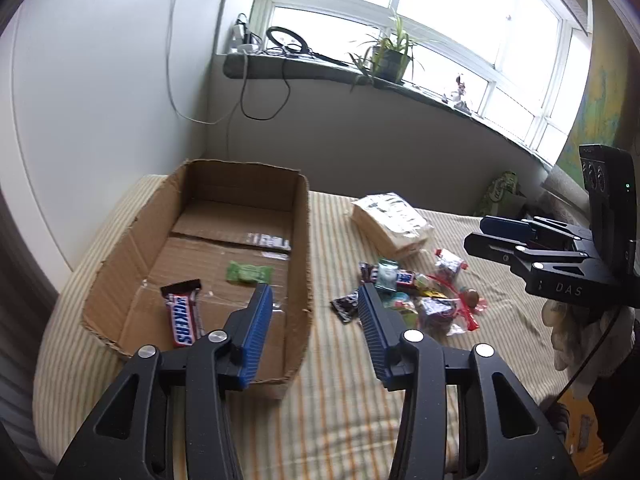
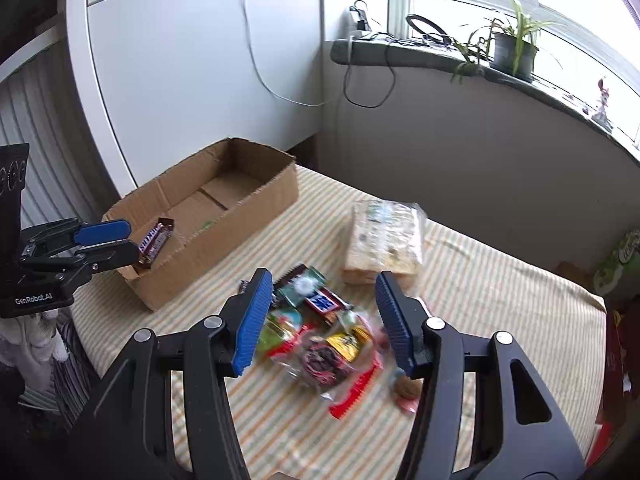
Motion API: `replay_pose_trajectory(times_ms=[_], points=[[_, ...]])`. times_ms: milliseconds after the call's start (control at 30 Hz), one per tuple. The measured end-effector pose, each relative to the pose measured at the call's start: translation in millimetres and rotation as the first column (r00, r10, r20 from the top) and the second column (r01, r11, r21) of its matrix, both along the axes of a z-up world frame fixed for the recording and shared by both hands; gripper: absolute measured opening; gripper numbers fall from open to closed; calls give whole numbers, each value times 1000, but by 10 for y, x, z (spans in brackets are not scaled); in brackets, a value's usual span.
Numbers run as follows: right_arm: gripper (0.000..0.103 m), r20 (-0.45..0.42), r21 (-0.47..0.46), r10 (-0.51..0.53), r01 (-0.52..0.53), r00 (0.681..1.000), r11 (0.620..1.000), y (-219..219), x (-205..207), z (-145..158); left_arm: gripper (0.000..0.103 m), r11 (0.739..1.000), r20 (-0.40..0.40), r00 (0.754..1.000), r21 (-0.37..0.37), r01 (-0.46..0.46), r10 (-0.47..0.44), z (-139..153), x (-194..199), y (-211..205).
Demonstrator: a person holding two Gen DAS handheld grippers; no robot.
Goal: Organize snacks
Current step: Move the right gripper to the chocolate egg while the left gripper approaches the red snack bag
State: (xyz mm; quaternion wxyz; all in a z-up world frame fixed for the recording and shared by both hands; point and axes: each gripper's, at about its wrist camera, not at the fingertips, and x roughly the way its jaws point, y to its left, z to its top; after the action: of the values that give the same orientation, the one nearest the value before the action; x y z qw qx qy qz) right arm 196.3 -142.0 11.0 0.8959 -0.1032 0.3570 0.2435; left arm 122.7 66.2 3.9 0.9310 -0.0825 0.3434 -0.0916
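Note:
An open cardboard box [image 1: 300, 240] [image 2: 256, 200] lies on the striped cloth. Inside it are a Snickers bar [image 1: 182, 318] [image 2: 154, 242] and a green wrapped sweet [image 1: 250, 272]. A pile of mixed snacks [image 1: 420, 292] [image 2: 320, 328] lies to the right of the box, with a wrapped stack of wafers [image 1: 390, 220] [image 2: 384, 236] behind it. My left gripper [image 1: 314, 300] is open and empty, above the box's right wall. My right gripper [image 2: 320, 304] is open and empty, just above the snack pile; it also shows in the left wrist view [image 1: 520, 240].
The striped cloth [image 1: 340, 400] [image 2: 500, 300] covers a soft surface against a white wall. A windowsill [image 1: 320, 68] with a potted plant [image 1: 390, 60], cables and a ring light runs behind. A green bag [image 2: 620, 260] sits at the far right edge.

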Motion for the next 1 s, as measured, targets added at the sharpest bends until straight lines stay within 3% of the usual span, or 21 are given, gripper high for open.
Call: replay_pose_trajectory(times_ms=[400, 633, 733, 800, 900, 1000], points=[[58, -66, -25, -115, 114, 991, 993, -844, -4, -273, 52, 989, -64, 987, -22, 146, -147, -201, 81, -741], [58, -102, -34, -56, 53, 993, 998, -821, 3, -483, 52, 974, -105, 969, -19, 225, -226, -303, 139, -1099], [57, -117, -44, -14, 9, 993, 999, -757, 21, -583, 61, 967, -112, 961, -6, 254, -253, -331, 172, -1236], [57, -123, -60, 5, -12, 992, 998, -723, 47, -648, 62, 965, -118, 959, 3, 260, -258, -356, 221, -1309], [44, -148, -71, 27, -38, 989, 997, -705, 103, -743, 62, 966, -127, 959, 28, 258, -252, -420, 312, -1397], [41, -161, -78, 34, -47, 986, 996, -708, 165, -815, 62, 965, -136, 959, 52, 257, -248, -481, 397, -1451]])
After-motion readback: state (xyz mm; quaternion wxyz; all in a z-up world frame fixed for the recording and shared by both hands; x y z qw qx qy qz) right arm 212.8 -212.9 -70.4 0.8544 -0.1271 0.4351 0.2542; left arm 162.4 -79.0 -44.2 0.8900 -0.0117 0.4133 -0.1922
